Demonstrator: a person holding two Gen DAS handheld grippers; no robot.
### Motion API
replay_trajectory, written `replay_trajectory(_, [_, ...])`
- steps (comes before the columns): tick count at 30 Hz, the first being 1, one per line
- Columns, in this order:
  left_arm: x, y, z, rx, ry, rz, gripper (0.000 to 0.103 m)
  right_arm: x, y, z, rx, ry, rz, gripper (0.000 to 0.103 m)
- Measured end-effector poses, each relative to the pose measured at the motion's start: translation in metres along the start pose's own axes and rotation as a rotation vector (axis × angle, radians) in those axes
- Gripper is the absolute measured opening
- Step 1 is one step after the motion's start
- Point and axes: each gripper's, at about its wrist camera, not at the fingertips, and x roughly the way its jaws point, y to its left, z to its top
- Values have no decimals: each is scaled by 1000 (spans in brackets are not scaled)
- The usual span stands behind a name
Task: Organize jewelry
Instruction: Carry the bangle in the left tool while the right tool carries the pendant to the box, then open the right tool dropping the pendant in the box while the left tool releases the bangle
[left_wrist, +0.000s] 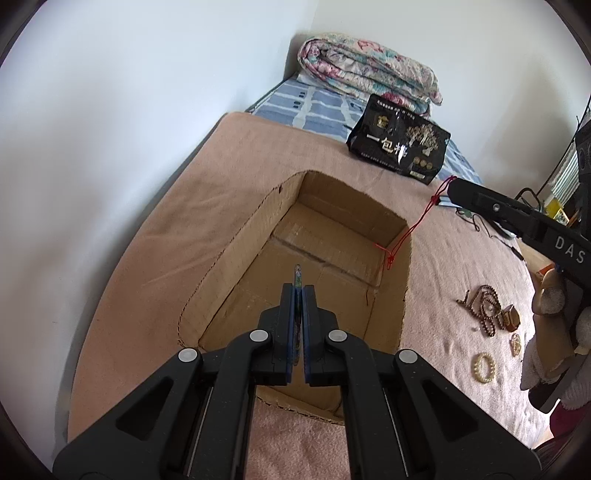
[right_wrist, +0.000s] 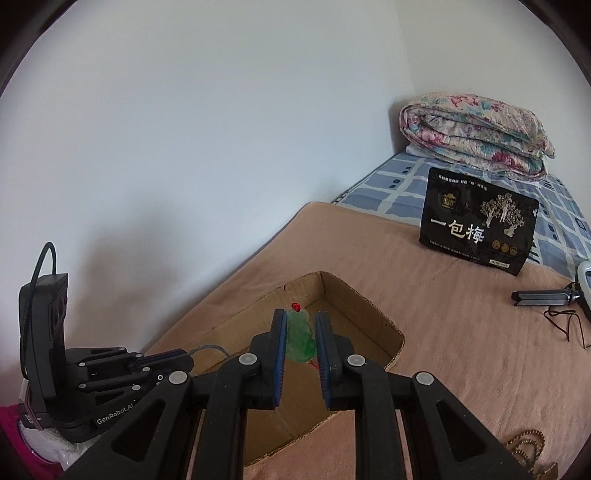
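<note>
An open cardboard box (left_wrist: 317, 258) sits on the pink blanket (left_wrist: 207, 229). My left gripper (left_wrist: 298, 291) hovers over the box, shut on a thin flat piece (left_wrist: 297, 275) seen edge-on, with greenish colours at its tip. In the right wrist view my right gripper (right_wrist: 301, 321) is shut on a green jade pendant (right_wrist: 301, 338) with a red knot on top, above the box (right_wrist: 354, 317). Its red cord (left_wrist: 410, 230) hangs from the right gripper (left_wrist: 454, 188) down over the box's right wall. The left gripper (right_wrist: 181, 360) shows at the left with a grey cord looping from its tip.
On the blanket right of the box lie a brown bead necklace (left_wrist: 485, 310), a small brown box (left_wrist: 511, 319) and a pearl bracelet (left_wrist: 484, 367). A black snack bag (right_wrist: 478, 229) stands behind, a folded floral quilt (right_wrist: 476, 136) beyond it. A small folded tripod (right_wrist: 543, 297) lies far right.
</note>
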Motion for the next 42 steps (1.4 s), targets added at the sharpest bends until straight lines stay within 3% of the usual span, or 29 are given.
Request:
replay_trajectory(20, [25, 2, -12, 1, 81, 36, 1, 43, -4, -32, 6, 125, -46, 15])
replay_trajectory(24, [23, 1, -10, 1, 73, 39, 2, 41, -3, -33, 10, 122, -60, 29])
replay_trajectory(26, [22, 1, -9, 0, 68, 45, 13, 39, -3, -33, 12, 122, -71, 35])
replay_trajectory(27, [21, 1, -9, -3, 63, 44, 26, 38, -3, -33, 14, 122, -76, 43])
replay_trajectory(28, [20, 1, -9, -6, 57, 44, 30, 36, -3, -33, 15, 120, -82, 48])
replay_trajectory(30, [18, 1, -8, -5, 52, 48, 30, 31, -4, -34, 21, 112, -96, 63])
replay_trajectory(34, [15, -3, -7, 0, 43, 54, 30, 23, -5, -35, 20, 109, -111, 67])
replay_trajectory(39, [7, -11, -6, 11, 18, 54, 30, 8, -9, -38, 36, 99, -146, 84])
replay_trajectory(42, [1, -18, -5, 17, 1, 50, 30, -4, -15, -40, 51, 95, -169, 88])
